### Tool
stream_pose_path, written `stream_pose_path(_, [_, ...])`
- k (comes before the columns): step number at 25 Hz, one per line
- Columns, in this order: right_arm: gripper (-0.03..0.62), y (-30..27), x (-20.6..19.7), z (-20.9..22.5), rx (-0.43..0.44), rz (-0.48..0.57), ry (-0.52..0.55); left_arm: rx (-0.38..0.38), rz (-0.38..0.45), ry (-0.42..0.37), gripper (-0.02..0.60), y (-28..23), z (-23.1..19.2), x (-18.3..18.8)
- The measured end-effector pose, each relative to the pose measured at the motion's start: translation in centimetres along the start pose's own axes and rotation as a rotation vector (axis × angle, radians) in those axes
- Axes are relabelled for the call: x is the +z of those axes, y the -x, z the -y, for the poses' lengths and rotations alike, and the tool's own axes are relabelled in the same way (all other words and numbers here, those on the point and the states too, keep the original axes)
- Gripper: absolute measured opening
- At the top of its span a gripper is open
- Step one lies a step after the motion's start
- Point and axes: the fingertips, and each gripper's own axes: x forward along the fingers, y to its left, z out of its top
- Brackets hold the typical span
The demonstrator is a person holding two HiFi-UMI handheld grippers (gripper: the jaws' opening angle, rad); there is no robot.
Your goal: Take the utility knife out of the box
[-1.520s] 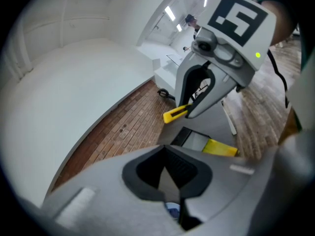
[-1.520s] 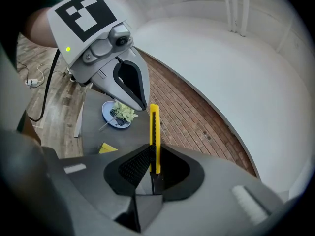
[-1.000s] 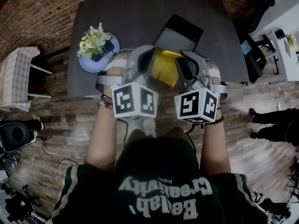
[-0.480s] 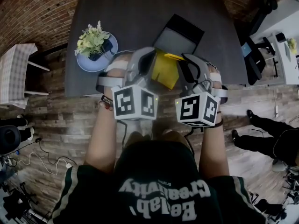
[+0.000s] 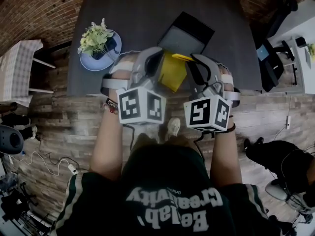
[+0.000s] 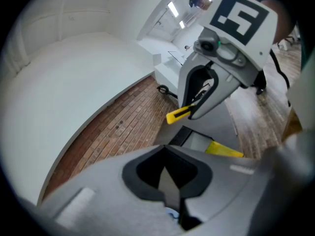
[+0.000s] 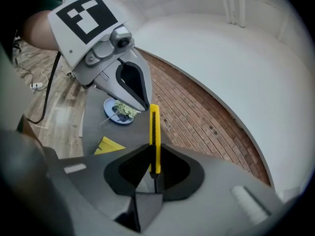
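Now the right gripper (image 7: 153, 180) is pinching the knife (image 7: 154, 136) by its end, so a firm, level hold is mattering. The left gripper (image 6: 169, 187) is idling, pressed together.

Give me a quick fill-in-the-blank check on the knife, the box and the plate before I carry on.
1. The right tool is shut on the yellow ____.
2. In the head view, the plate of flowers sits to the ____ of the black box.
3. The black box lies on the table with its top ____.
Missing words: utility knife; left; open.
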Motion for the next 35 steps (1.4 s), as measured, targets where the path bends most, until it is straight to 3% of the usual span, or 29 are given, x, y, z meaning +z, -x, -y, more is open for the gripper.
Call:
stream_pose_path(25, [0.071,-1.4,-3.8,1.1,0.138,0.14,0.014,0.067,-0.167,0.03,0.003,-2.4,1.8,1.2])
stream_pose_path(35, [0.071,-2.0,-3.4,0.5,0.147,0.155,0.016,0.09,-0.177,0.034,0.003,-1.9,1.6,0.8])
